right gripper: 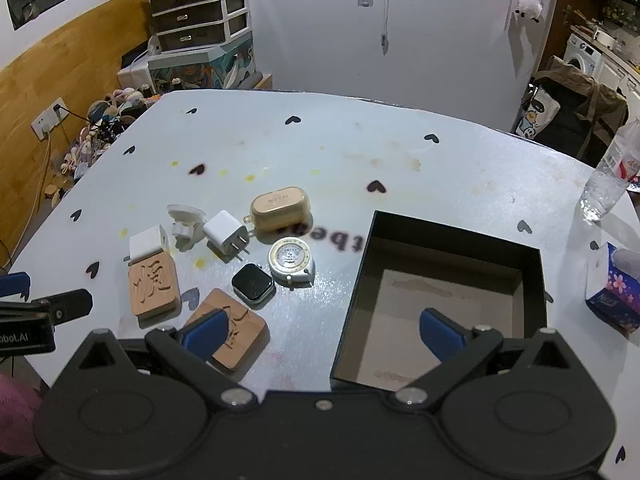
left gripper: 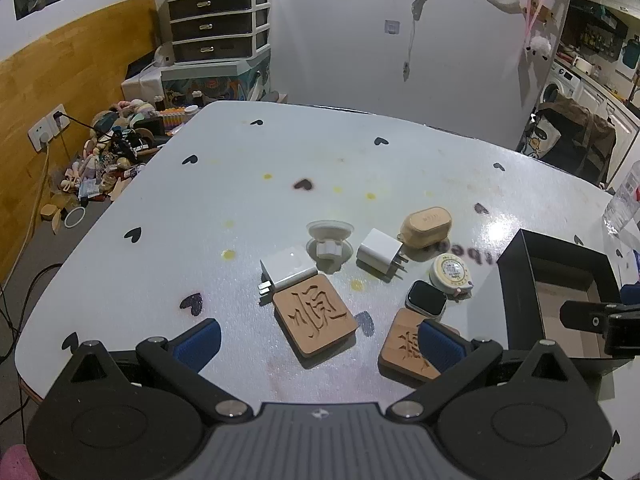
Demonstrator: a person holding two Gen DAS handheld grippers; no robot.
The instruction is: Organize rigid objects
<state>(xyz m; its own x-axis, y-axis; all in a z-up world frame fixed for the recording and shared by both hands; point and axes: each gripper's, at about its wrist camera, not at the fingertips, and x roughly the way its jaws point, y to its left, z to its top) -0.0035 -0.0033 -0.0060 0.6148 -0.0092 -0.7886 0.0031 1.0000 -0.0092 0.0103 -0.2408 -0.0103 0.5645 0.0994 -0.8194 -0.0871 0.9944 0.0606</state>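
Small rigid items lie clustered on the white table point(left gripper: 280, 168): two carved wooden blocks point(left gripper: 315, 320) point(left gripper: 408, 350), two white chargers point(left gripper: 287, 268) point(left gripper: 380, 254), a suction-cup holder point(left gripper: 330, 240), a tan case point(left gripper: 426, 226), a round tape measure point(left gripper: 451, 272) and a watch body point(left gripper: 426, 302). An empty black box point(right gripper: 444, 300) sits to their right. My left gripper point(left gripper: 318, 344) hovers open above the wooden blocks. My right gripper point(right gripper: 322, 334) hangs open, one blue finger over the second wooden block point(right gripper: 234, 330), the other over the box.
A clear water bottle point(right gripper: 608, 180) and a blue tissue pack point(right gripper: 612, 292) stand at the table's right edge. Beyond the left edge the floor holds piled clutter point(left gripper: 108, 152), cables and a drawer unit point(left gripper: 218, 24). A white wall lies behind the table.
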